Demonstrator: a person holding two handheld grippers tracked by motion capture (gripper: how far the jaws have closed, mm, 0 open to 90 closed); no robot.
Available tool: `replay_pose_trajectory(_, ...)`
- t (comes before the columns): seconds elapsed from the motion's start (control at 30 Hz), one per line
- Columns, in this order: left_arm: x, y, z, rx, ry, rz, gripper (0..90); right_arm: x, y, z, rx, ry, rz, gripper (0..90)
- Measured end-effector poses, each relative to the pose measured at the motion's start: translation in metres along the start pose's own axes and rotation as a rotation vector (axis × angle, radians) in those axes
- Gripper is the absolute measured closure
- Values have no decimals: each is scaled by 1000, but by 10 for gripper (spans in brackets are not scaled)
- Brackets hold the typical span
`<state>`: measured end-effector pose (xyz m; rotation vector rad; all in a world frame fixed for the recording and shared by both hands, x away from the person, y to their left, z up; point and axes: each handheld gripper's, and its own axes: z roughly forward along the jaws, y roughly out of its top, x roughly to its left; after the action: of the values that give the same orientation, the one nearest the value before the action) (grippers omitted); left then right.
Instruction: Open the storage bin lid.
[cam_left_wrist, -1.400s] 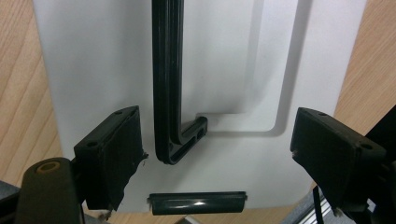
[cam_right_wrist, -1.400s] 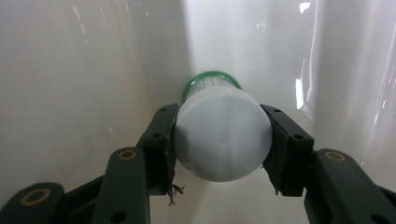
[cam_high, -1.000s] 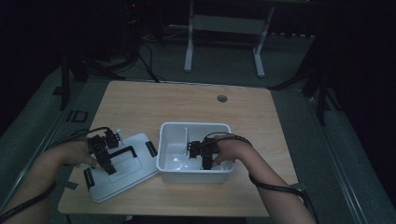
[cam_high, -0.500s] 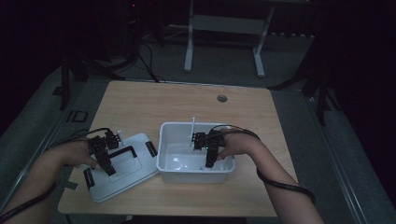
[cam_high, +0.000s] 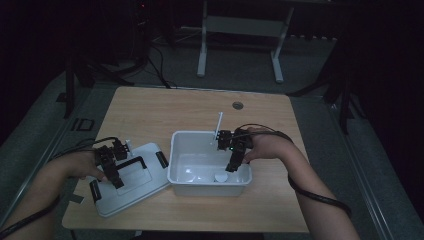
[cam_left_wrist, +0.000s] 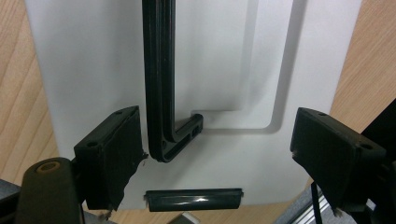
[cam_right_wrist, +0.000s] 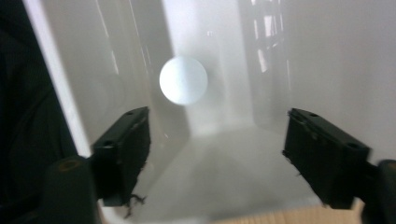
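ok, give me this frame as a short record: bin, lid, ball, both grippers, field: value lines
bin: white open bin on the wooden table, centre front
lid: white lid with black handle, flat on the table left of the bin
ball: white ball on the bin floor, free of the jaws
left gripper: left gripper over the lid, jaws open, straddling the handle's corner
right gripper: right gripper over the bin, jaws have just been opening, nothing between them
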<state>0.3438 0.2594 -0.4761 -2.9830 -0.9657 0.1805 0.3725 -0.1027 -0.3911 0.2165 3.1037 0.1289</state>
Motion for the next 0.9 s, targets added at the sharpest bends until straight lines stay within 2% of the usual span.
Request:
replay_pose_trajectory(0.27,0,0,-2,-1,-2,6,168,-1,-26,-22,-55,-32,31,182)
replay_pose_trajectory(0.3,0,-1,-3,-9,1,5,215,-1,-29,-23,-59,-31,31,173)
replay_pose_trajectory(0.37,0,-1,-4,-17,1,3,220,-1,-33,-24,-60,-30,33,169)
replay_pose_trajectory(0.4,2,-1,-7,-38,1,6,220,-1,-36,-25,-61,-27,35,165)
replay_pose_trajectory(0.43,2,-1,-9,-48,-4,6,219,-1,-44,-25,-49,-42,30,149)
replay_pose_trajectory(0.63,0,2,-16,-69,-1,16,219,-5,-65,-22,-35,-61,45,149)
replay_pose_trajectory(0.73,0,2,-15,-67,0,15,220,-7,-74,-18,-25,-54,56,149)
replay_pose_trajectory(0.83,1,1,-13,-63,1,13,219,-8,-84,-12,3,-66,62,149)
replay_pose_trajectory(0.9,1,0,-12,-66,5,12,219,-9,-90,-8,1,-70,63,149)
